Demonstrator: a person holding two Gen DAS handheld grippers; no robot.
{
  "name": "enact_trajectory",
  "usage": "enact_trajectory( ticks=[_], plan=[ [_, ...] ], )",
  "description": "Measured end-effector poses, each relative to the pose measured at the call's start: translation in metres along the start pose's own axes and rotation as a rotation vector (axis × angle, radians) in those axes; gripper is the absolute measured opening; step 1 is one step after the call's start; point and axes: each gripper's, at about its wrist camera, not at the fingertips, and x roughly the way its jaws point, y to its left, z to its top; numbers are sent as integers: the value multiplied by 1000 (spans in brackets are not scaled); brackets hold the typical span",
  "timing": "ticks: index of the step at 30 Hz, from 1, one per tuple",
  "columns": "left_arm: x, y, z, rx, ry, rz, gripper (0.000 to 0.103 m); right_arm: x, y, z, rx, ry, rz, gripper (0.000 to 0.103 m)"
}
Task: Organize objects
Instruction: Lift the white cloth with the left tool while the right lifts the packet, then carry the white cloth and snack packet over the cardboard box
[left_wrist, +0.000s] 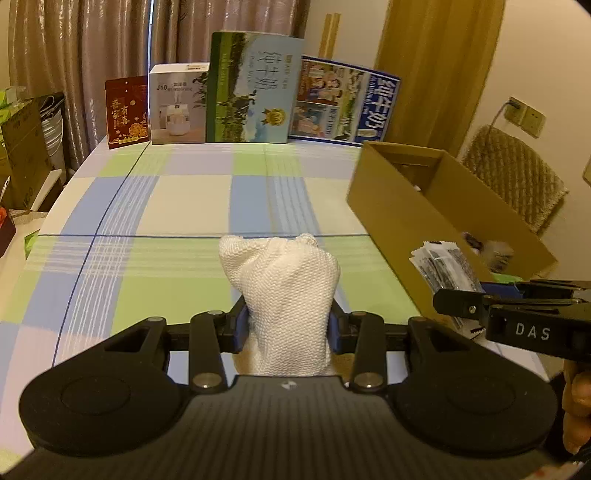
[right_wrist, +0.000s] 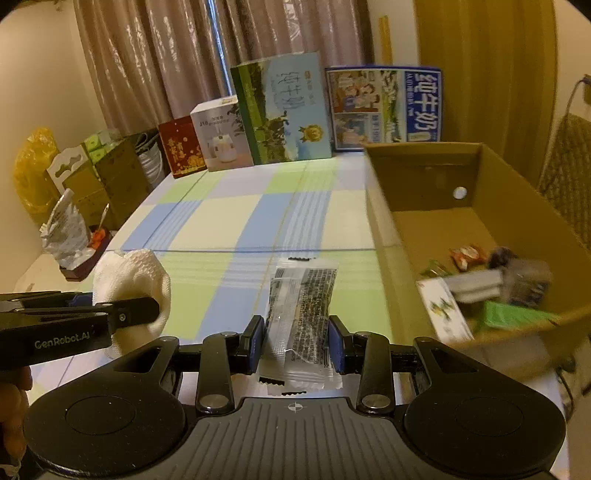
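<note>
White cloth (left_wrist: 284, 295) clamped in left gripper (left_wrist: 285, 328), sachet (right_wrist: 301, 314) clamped in right gripper (right_wrist: 295, 345), both above worktop (left_wrist: 184, 206). Box (right_wrist: 436, 229) at 2 o'clock; next we drop both in.

A checked cloth (left_wrist: 192, 206) in blue, green and cream covers the table. Along its far edge stand four boxes: a red box (left_wrist: 126, 110), a white box (left_wrist: 179, 105) beside it, a tall green milk box (left_wrist: 255, 88), then a blue milk box (left_wrist: 343, 101). Behind the boxes hang brown curtains (left_wrist: 92, 44). Left of the cloth, off the table, sit cardboard cartons (right_wrist: 107, 177) and a yellow bag (right_wrist: 35, 166). Right of the cloth stands a woven chair (left_wrist: 517, 177).
</note>
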Motion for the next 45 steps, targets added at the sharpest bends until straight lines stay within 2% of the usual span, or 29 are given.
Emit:
enact_trajectory(
  ticks=[8,18,28,45],
  plan=[
    [-36,-45,-14,39,-12,-55,35,-61,-8,-26,-29,-8,-46,33],
    [-46,-102,-35,88,22,-144,35,-104,-44,-43,6,-32,-115,33],
    [-38,-149,-38,137,51,-204,35,-125,-81,-51,51,-52,-163,33],
    [-21,-177,-30,167,75,-229,35,-131,-111,-48,99,-71,-186,34]
  ],
)
